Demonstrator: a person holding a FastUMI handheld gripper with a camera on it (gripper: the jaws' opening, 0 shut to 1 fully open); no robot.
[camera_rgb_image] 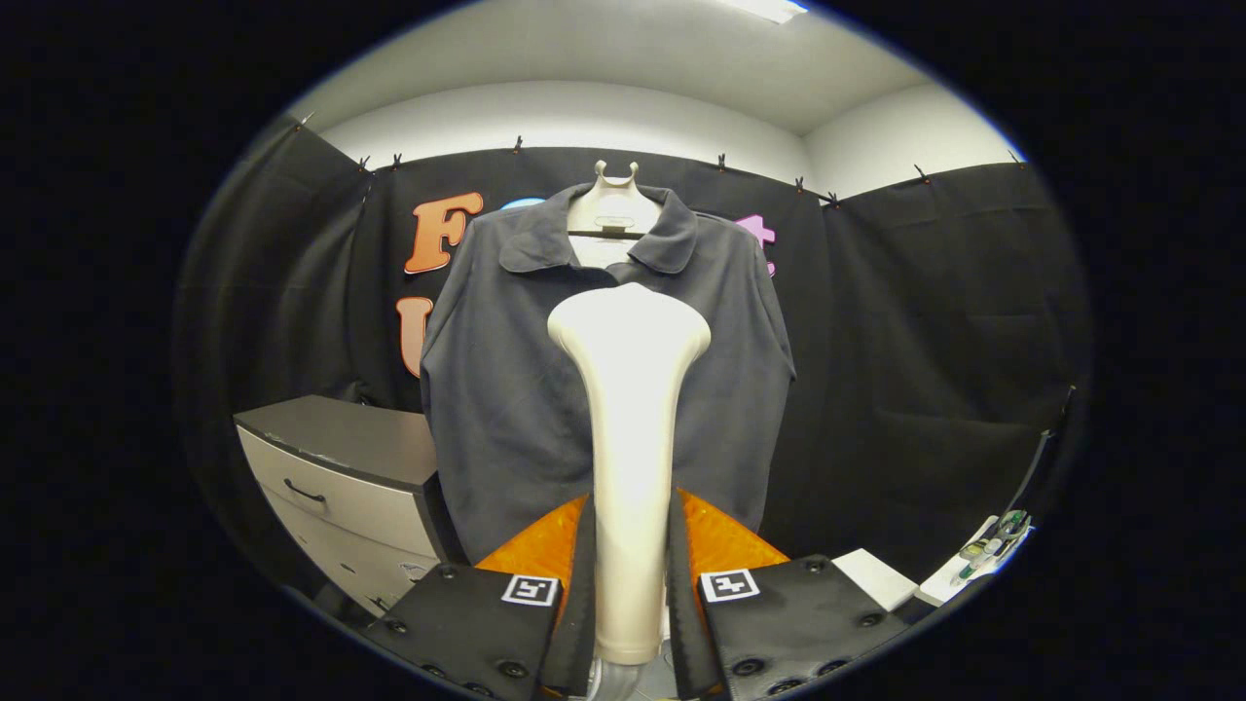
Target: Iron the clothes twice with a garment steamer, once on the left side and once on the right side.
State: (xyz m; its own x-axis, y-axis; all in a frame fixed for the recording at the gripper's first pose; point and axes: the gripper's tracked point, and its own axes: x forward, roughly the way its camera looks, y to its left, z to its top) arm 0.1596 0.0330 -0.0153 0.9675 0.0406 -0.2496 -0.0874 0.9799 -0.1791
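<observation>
1. The tongs (631, 584) were closed on the steamer (630, 409), one finger pressed against each side of its slim handle, low down near its base.
2. The steamer stood upright between the fingers, its wide head raised in front of the chest of the shirt (506, 389); whether the head touched the cloth could not be told.
3. The shirt hung on a hanger (615, 200) against the booth's dark wall, collar up, front facing the tongs, with a drawer cabinet (336, 467) just beside its lower left side.
4. The steamer looked like a hard, smooth plastic shell, probably light but slippery; the narrow waist of the handle seemed the right place to hold it, since the flared head above would stop it sliding down through the fingers.
5. The shirt looked soft and limp, likely to swing or bunch if the head pushed hard, so gentle strokes down each side seemed wise.
6. No brand or readable writing showed on the steamer or shirt; the tongs carried two square black-and-white marker tags (531, 590), which bore patterns rather than words.
</observation>
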